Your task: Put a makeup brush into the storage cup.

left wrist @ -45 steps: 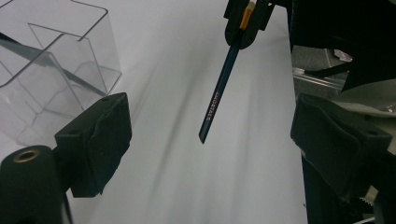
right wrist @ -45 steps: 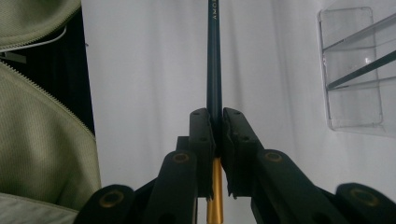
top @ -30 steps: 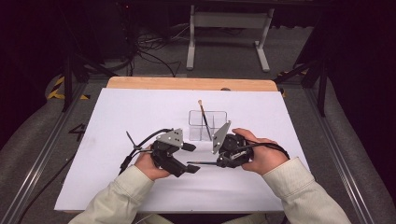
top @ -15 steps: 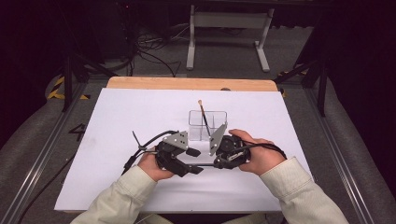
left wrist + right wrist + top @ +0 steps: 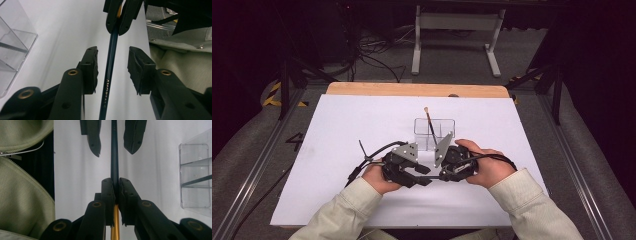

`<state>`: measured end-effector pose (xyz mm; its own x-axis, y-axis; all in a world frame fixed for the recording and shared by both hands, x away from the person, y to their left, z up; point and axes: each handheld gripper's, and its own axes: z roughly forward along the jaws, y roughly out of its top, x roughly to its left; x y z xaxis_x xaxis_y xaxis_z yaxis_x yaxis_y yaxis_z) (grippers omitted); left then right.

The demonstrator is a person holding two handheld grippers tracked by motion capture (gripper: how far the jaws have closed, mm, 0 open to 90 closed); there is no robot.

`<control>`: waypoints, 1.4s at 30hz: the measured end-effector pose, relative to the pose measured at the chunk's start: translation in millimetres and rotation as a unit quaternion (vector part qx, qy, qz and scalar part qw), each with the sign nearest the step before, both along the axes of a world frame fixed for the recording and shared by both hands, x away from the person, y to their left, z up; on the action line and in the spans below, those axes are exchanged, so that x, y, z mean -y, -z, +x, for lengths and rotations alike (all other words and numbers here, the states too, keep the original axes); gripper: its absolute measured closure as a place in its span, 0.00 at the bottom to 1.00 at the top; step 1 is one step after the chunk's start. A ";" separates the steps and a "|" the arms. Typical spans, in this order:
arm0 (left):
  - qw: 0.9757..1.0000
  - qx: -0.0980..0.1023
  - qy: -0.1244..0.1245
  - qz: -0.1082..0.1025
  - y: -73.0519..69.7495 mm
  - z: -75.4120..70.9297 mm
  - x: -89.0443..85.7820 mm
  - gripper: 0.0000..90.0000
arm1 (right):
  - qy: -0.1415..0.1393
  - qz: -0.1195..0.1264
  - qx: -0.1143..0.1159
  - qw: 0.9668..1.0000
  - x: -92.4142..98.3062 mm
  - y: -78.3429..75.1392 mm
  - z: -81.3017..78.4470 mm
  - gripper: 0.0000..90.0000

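Note:
A thin paintbrush with a dark blue handle (image 5: 107, 82) and a gold ferrule (image 5: 115, 222) lies level between my two grippers, just above the white table. My right gripper (image 5: 115, 181) is shut on it near the ferrule. My left gripper (image 5: 113, 52) faces it tip to tip, its jaws on either side of the handle with a gap on both sides; they have just been closing. In the high view the left gripper (image 5: 424, 178) and the right gripper (image 5: 439, 177) meet near the table's front. A second brush (image 5: 430, 122) stands in a clear box (image 5: 447, 131).
The clear divided box (image 5: 15, 45) sits just behind the grippers, at mid-table. The white tabletop (image 5: 337, 130) has a wooden strip along its far edge. Light green sleeves (image 5: 532, 200) come in from the bottom. A cable (image 5: 367, 155) trails left of the left gripper.
The left gripper's jaws have narrowed around the brush handle. Both hands have slid slightly toward the front edge. The right gripper keeps its grip.

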<state>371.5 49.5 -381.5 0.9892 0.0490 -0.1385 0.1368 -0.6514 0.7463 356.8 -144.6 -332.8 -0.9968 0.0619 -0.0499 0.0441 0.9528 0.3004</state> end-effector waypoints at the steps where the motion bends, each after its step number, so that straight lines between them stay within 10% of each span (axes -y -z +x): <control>1: 1.000 0.000 0.000 0.000 0.0 0.0 0.0 0.70 | 0.000 0.000 0.000 1.000 0.0 0.0 0.0 0.92; 42: 0.998 0.018 0.029 0.051 7.1 -3.1 12.2 0.92 | -0.019 0.004 -0.008 1.000 -5.9 3.7 0.1 0.92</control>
<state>368.4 37.3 -388.6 0.9951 0.0030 -0.0991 0.0698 -0.7307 0.6791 356.9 -138.8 -336.5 -0.9992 0.0244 -0.0331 0.0130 0.9512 0.3084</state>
